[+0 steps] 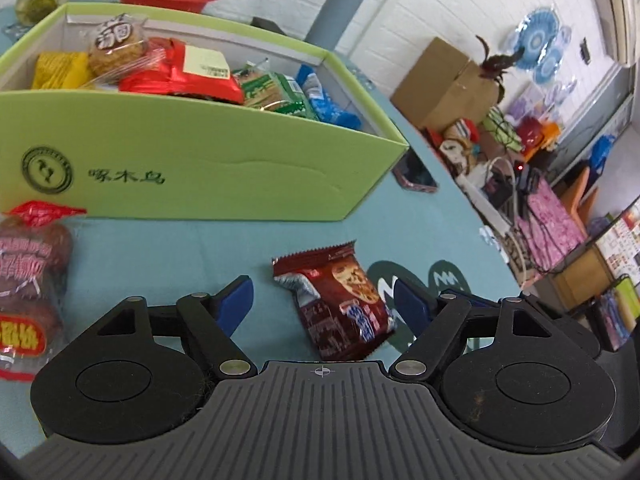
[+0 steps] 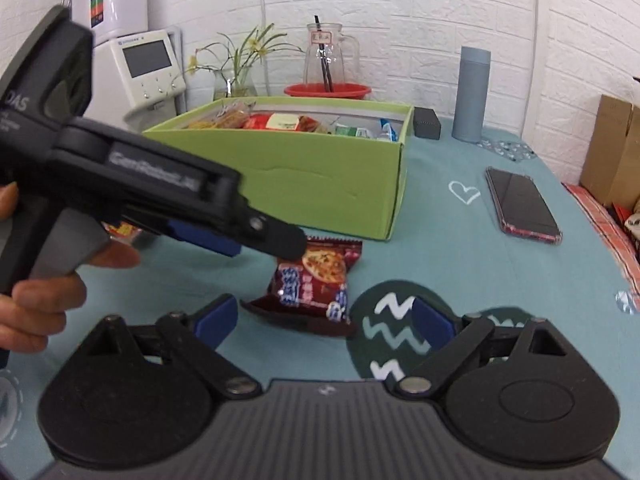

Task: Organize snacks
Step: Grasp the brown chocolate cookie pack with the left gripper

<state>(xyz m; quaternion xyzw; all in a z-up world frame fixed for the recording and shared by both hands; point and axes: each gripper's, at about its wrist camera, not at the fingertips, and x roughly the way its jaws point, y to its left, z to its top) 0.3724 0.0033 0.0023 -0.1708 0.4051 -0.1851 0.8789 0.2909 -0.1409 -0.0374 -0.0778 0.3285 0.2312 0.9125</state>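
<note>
A dark red snack packet (image 1: 338,304) lies flat on the teal tablecloth, between the open fingers of my left gripper (image 1: 324,300). It also shows in the right wrist view (image 2: 312,284), just ahead of my open, empty right gripper (image 2: 326,316). The left gripper (image 2: 264,240) reaches in from the left over the packet's far end. Behind stands a green box (image 1: 200,160) holding several snack packs; it also shows in the right wrist view (image 2: 312,176). A clear pack of brown cakes (image 1: 28,280) lies at the left.
A phone (image 2: 522,204) lies right of the box. A grey-blue flask (image 2: 472,96), a small black box (image 2: 427,123), a red bowl (image 2: 326,90), a glass jug (image 2: 326,56) and a plant vase (image 2: 236,80) stand behind. The table edge runs along the right, with cardboard boxes (image 1: 448,80) beyond.
</note>
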